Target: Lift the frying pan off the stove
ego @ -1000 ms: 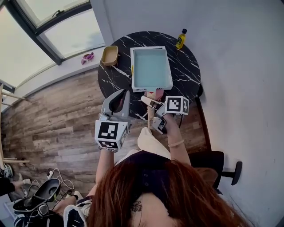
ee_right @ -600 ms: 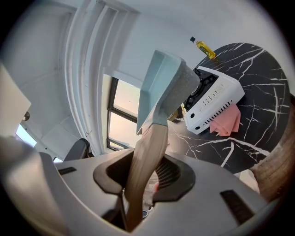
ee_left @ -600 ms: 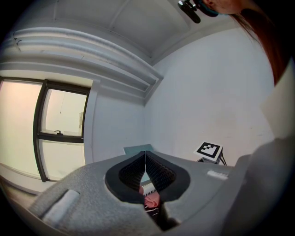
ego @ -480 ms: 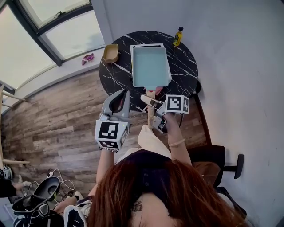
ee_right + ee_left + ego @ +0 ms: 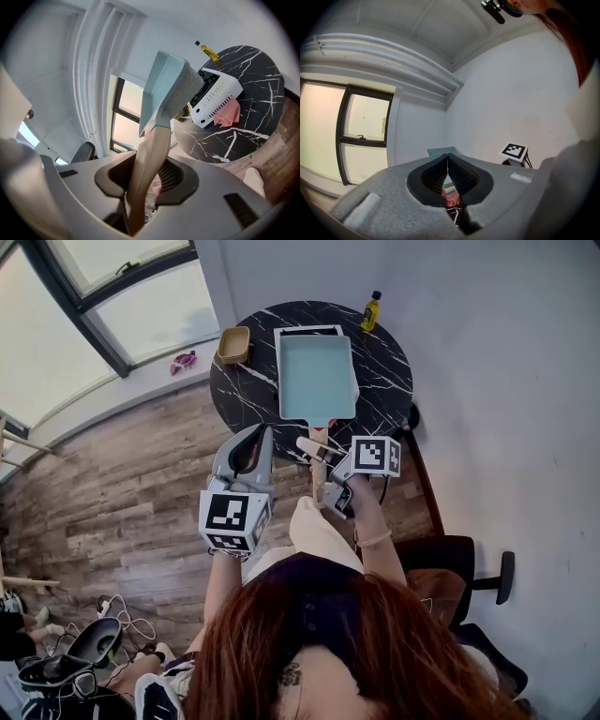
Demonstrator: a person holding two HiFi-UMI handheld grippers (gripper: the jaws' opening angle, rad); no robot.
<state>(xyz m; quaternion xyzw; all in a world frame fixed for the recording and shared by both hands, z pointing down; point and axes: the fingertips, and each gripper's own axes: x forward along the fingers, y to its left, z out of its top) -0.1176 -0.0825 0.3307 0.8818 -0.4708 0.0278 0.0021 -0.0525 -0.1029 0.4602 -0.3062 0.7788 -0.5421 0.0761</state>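
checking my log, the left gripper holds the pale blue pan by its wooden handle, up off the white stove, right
Wrong gripper: the right gripper holds the pale blue pan by its wooden handle, up off the white stove; the right gripper view shows it. The left gripper is shut on nothing.

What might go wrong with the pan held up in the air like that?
The right gripper holds the pan only by its long wooden handle, so the pan may twist or slip. It hangs above the stove; a drop could hit that or the bottle nearby.
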